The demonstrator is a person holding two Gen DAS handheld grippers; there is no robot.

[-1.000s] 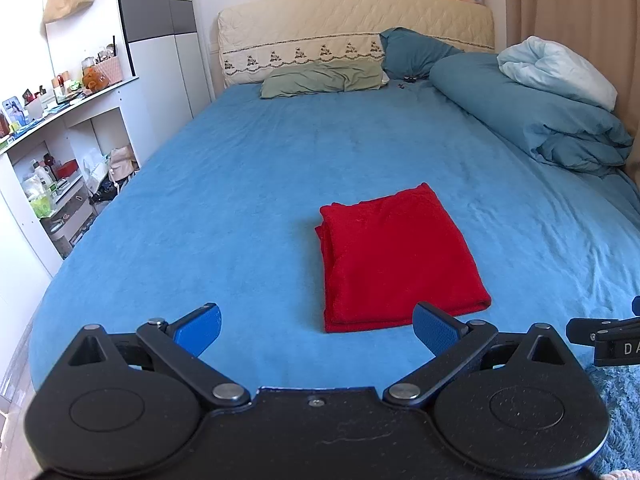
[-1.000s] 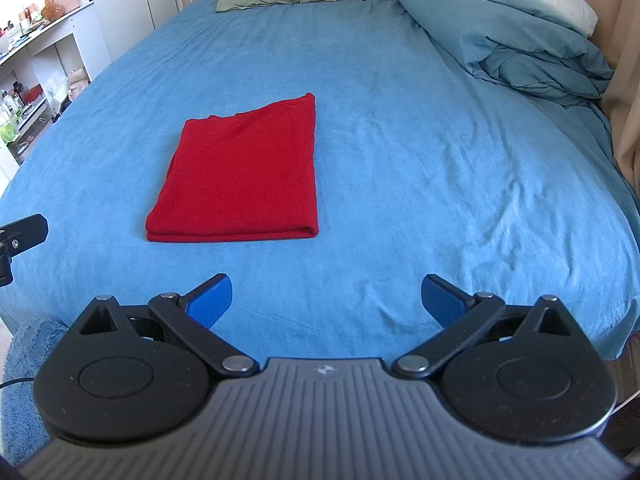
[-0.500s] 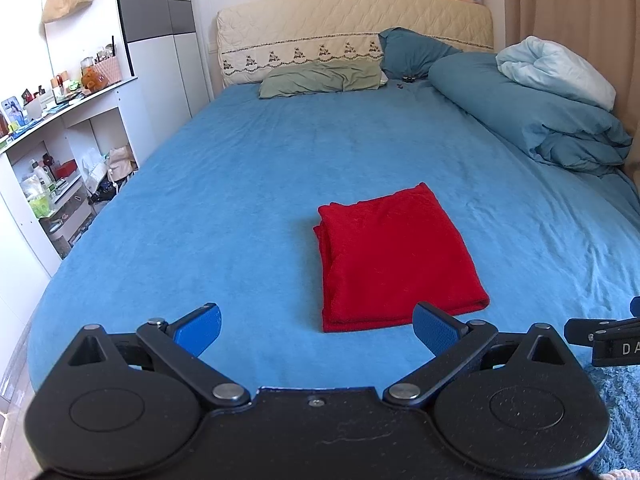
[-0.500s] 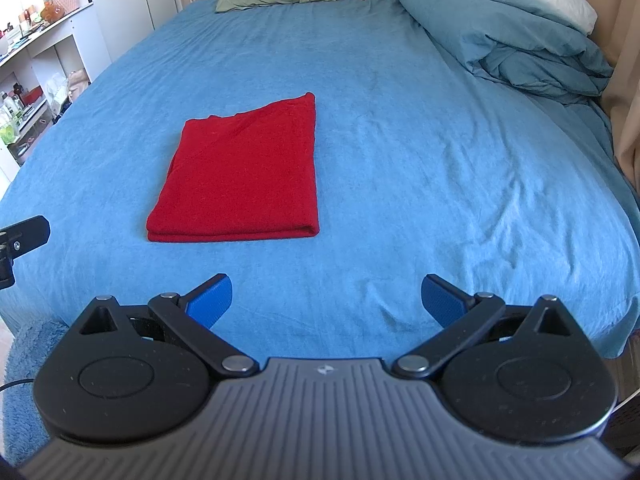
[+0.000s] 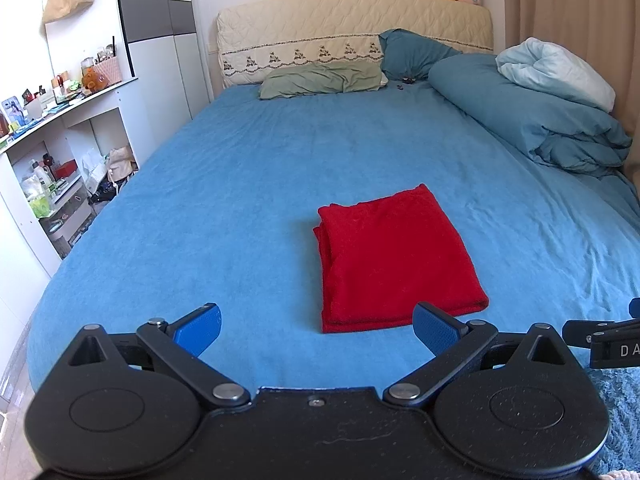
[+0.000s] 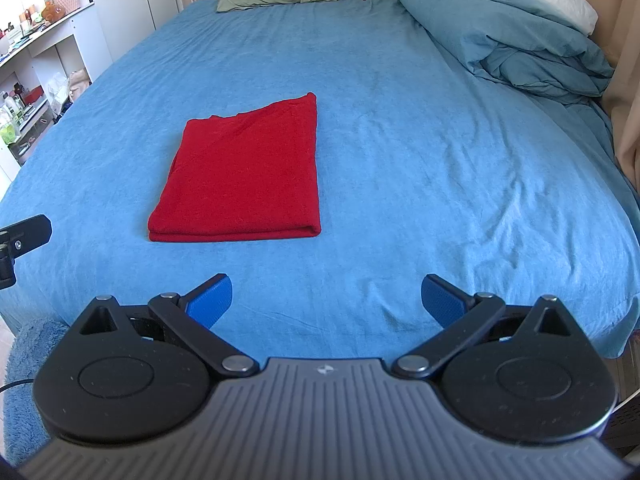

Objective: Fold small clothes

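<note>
one folded red garment (image 5: 396, 256) lies on one bed (image 5: 248, 184); two grippers, left gripper (image 5: 316, 326) and right gripper (image 6: 326, 298), fingers wide, empty.

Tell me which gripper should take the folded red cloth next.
Left, probably. The red cloth lies just beyond the left gripper, near its right finger. From the right gripper it sits farther ahead and off to the left. Both jaws are open and empty.

Shelf clutter (image 5: 44, 192) too small to identify; right hand-held gripper (image 5: 600, 338) cut by edge.
</note>
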